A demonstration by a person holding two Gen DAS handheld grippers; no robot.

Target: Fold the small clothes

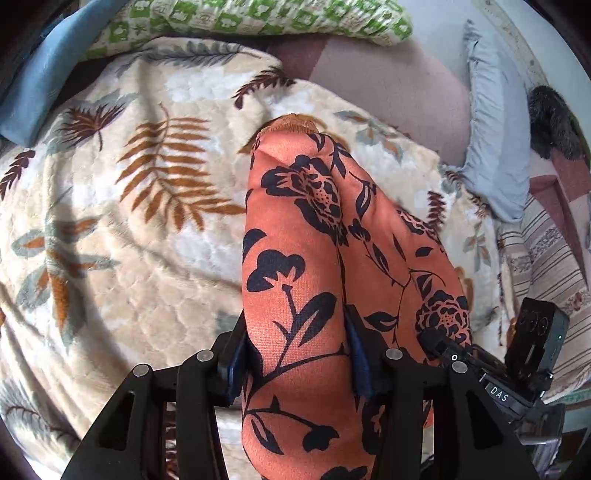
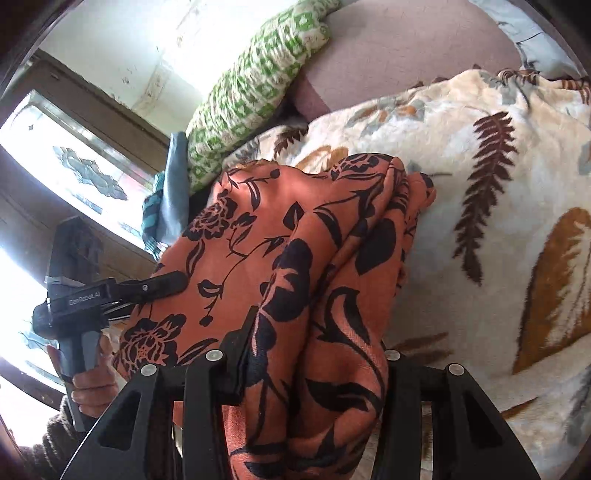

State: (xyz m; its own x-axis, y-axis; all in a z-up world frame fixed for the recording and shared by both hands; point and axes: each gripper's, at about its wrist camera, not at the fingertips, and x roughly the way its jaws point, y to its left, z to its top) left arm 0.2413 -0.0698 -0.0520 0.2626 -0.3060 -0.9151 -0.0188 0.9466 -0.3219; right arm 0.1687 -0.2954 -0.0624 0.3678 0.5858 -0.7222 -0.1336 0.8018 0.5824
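Currently, both tools are clamped on one orange garment printed with black flowers. In the left wrist view, the left tool has a thick bunched fold of the cloth between its two blue-padded fingers, which press against the fabric on either side. The garment extends forward from that tool and ends in a rounded fold resting over the cream blanket with a leaf pattern.

In the right wrist view, the right tool pinches a second gathered section of the same garment; the cloth fills the gap between its fingers. The remaining fabric spreads to the left of that view, where the left tool's finger tip lies against it. A hand grips the handle of the left tool at the lower left of this view.

The blanket covers a bed. A green-and-white patterned pillow lies at the far edge, with a pale blue pillow at the right.
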